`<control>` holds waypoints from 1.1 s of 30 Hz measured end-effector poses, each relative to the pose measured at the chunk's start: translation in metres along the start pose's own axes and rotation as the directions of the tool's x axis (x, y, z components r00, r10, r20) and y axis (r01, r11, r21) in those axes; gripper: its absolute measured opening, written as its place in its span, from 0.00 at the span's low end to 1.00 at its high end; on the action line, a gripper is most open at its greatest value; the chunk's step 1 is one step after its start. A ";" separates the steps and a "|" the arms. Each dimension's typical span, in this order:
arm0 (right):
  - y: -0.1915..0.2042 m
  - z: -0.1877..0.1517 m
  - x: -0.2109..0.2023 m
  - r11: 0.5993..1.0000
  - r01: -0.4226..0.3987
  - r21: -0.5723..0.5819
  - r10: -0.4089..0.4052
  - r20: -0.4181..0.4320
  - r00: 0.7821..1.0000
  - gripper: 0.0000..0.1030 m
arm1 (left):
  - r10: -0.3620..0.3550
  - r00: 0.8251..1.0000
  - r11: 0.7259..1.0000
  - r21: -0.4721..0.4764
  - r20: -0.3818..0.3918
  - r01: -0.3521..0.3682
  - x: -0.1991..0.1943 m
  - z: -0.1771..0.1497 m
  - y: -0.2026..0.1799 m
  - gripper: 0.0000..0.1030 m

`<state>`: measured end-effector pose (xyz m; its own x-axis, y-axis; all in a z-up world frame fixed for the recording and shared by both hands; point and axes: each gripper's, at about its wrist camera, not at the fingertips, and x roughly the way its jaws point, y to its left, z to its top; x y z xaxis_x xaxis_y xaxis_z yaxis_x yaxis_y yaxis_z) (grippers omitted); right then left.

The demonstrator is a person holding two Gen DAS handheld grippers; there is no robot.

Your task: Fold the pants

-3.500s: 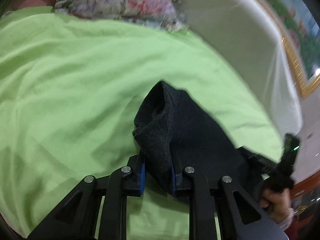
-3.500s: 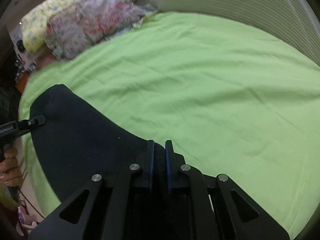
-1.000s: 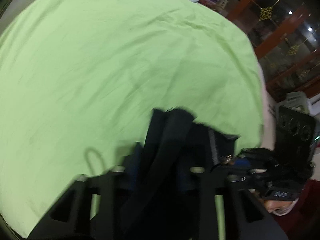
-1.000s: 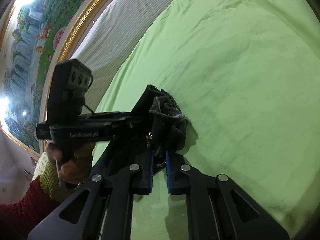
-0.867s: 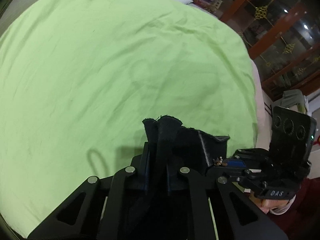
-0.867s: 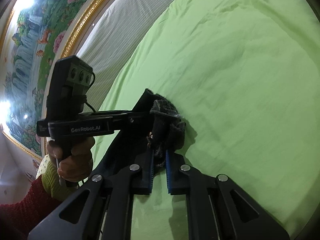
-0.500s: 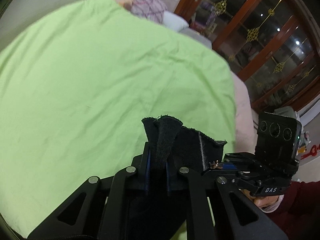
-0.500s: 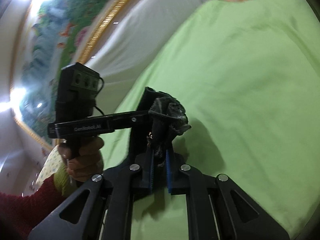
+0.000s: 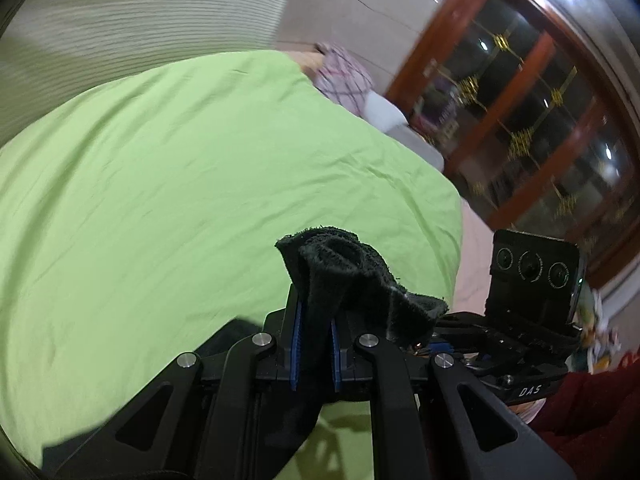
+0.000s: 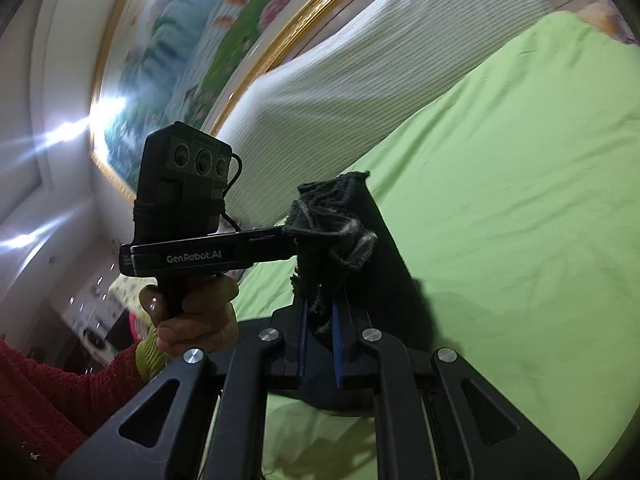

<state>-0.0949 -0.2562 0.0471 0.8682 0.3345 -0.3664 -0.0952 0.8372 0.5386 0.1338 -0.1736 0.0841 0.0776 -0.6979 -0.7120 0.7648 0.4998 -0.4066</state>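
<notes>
The black pants (image 9: 340,268) hang bunched between both grippers, held up above the green bed sheet (image 9: 180,168). My left gripper (image 9: 314,344) is shut on one corner of the fabric. My right gripper (image 10: 320,336) is shut on the adjoining corner of the pants (image 10: 344,232). The two grippers are close together, side by side. The right gripper's body shows in the left wrist view (image 9: 520,344) and the left gripper's body in the right wrist view (image 10: 200,248). The rest of the pants hangs below, mostly hidden by the gripper bodies.
A white striped headboard (image 10: 360,72) runs along the bed. A framed painting (image 10: 208,32) hangs above it. A wooden cabinet with glass doors (image 9: 540,120) stands past the bed's end, with a plaid pillow (image 9: 344,80) near it.
Both grippers have lifted the pants and tilted upward, so the wall, painting and cabinet now fill more of the views. Earlier the pants lay spread between the grippers; now their corners are brought together.
</notes>
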 end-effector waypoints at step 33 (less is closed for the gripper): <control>0.026 -0.049 0.126 0.980 0.076 -0.182 -0.143 -0.391 0.909 0.29 | 0.185 0.982 0.870 -0.469 0.025 -0.152 -0.030 -0.146 0.107 0.11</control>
<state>-0.0120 -0.1717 -0.0222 0.6130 0.3536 -0.7065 -0.1159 0.9248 0.3623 0.1197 -0.0237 -0.0216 0.2341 -0.6058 -0.7604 0.3534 0.7817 -0.5139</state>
